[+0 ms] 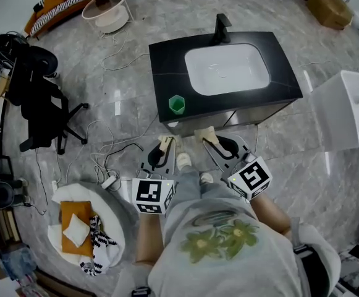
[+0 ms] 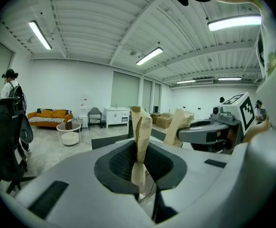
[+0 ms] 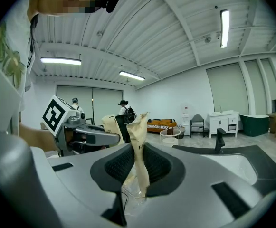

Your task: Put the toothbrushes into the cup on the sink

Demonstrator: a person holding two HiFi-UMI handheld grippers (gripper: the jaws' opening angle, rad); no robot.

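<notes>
A green cup stands on the front left corner of the black sink counter. The counter holds a white basin and a black faucet. My left gripper is shut on a tan paper-wrapped toothbrush, held upright just short of the counter's front edge. My right gripper is shut on a second wrapped toothbrush, beside the left one. In the left gripper view the right gripper shows at the right with its package.
A black office chair stands at the left, with cables on the floor near my feet. A round white table with cloths is at lower left. A white box sits right of the counter.
</notes>
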